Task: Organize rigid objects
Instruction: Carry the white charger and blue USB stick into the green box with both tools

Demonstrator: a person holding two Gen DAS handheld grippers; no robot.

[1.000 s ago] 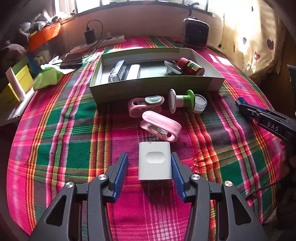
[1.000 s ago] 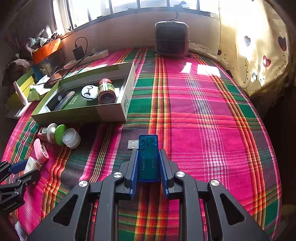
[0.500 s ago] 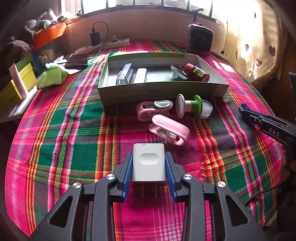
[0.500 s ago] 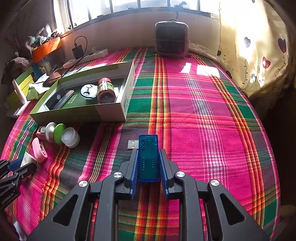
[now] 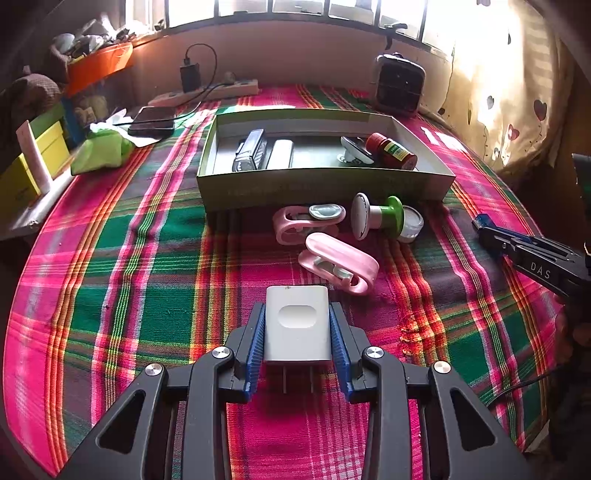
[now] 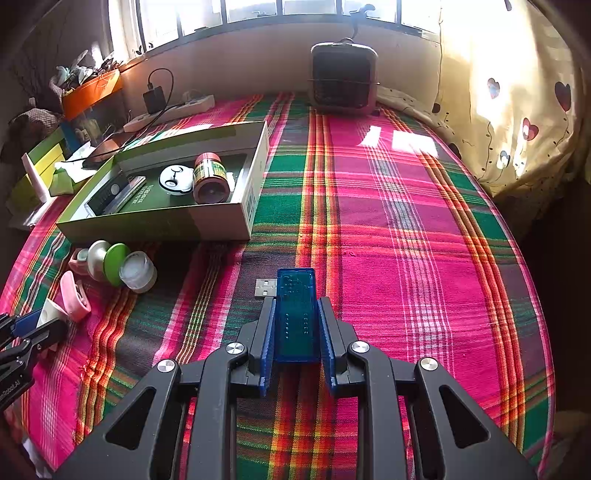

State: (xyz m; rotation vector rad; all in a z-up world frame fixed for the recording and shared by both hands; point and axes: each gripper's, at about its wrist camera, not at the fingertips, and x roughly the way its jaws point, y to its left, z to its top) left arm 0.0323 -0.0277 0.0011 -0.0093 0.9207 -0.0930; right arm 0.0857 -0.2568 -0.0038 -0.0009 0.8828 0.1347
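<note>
A window (image 6: 280,7) is set above a ledge (image 6: 258,40); sunlight is cast on the heart-print curtain (image 6: 517,99).

A round table draped in a pink, green and red plaid cloth (image 6: 388,229) carries the clutter. An open green cardboard box (image 5: 325,188) sits toward the far side. Just in front of it lie two pink clips (image 5: 338,258), one beside the other, and a green-and-white stamp-like tool (image 5: 384,218) on its side. Near the window edge stand a small dark fan heater (image 6: 343,77) and a white power strip (image 5: 207,92) with a black charger plugged in. A dark phone (image 5: 153,120) lies by a crumpled green cloth (image 5: 101,149) at the left edge.
</note>
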